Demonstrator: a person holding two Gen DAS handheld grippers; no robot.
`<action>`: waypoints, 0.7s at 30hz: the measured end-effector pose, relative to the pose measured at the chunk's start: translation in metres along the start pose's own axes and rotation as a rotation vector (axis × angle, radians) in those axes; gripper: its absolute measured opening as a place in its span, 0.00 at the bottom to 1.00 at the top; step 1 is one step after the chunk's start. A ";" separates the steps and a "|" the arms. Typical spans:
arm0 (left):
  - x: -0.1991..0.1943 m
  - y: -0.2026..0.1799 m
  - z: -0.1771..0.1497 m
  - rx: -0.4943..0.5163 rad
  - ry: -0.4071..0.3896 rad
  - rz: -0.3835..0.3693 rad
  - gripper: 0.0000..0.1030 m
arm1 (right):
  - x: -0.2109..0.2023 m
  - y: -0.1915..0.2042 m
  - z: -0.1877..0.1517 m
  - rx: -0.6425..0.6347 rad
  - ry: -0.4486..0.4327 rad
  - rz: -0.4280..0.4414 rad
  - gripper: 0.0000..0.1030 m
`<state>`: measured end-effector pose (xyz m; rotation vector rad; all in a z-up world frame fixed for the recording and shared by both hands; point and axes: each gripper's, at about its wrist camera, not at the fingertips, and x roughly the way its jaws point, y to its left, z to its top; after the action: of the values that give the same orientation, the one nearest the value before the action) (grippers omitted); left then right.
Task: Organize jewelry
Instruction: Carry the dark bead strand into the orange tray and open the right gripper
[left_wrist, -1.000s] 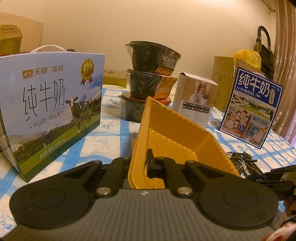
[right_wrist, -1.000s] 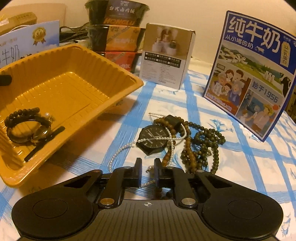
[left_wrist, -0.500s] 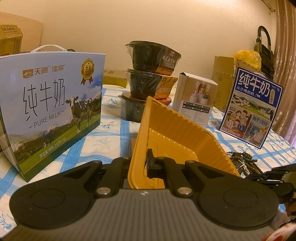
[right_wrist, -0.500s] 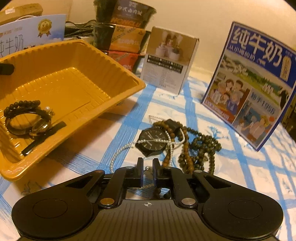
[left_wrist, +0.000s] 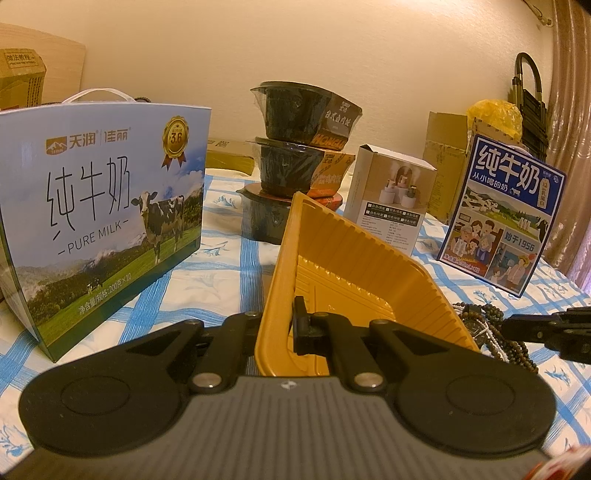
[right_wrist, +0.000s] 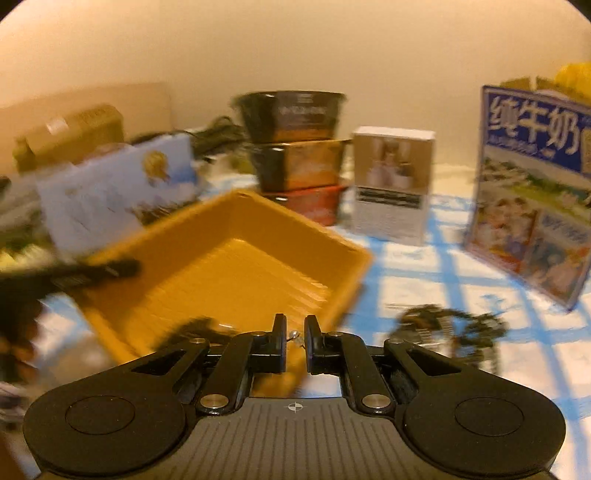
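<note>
My left gripper (left_wrist: 279, 325) is shut on the near wall of the yellow plastic tray (left_wrist: 354, 269) and holds it tilted. In the blurred right wrist view my right gripper (right_wrist: 294, 338) is nearly shut on a thin pearl necklace (right_wrist: 295, 335), a small piece of which shows between the fingertips, above the tray's near rim (right_wrist: 236, 266). A dark pile of bead strings and a watch (right_wrist: 443, 328) lies on the cloth to the right of the tray; it also shows in the left wrist view (left_wrist: 487, 325). The right gripper's finger (left_wrist: 546, 328) shows there too.
A blue-checked cloth (left_wrist: 221, 266) covers the table. A large milk carton (left_wrist: 99, 229) stands left, stacked black bowls (left_wrist: 299, 158) and a small white box (left_wrist: 391, 206) behind the tray, a blue milk box (left_wrist: 502, 218) at right.
My right gripper has lifted off the jewelry pile and swung left over the tray, carrying the pearl necklace. The left gripper and tray have stayed put.
</note>
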<state>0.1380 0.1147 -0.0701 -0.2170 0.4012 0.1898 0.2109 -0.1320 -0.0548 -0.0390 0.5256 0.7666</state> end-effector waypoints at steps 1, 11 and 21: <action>0.000 0.000 0.000 0.000 0.000 0.000 0.05 | 0.000 0.003 0.002 0.024 0.006 0.029 0.09; 0.000 0.001 0.001 -0.007 0.000 -0.001 0.05 | 0.020 0.033 0.001 0.103 0.072 0.135 0.10; 0.000 0.002 0.000 -0.009 0.001 -0.001 0.05 | -0.008 0.026 -0.008 0.185 0.022 0.111 0.34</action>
<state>0.1379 0.1168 -0.0702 -0.2260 0.4016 0.1904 0.1851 -0.1199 -0.0546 0.1550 0.6216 0.8237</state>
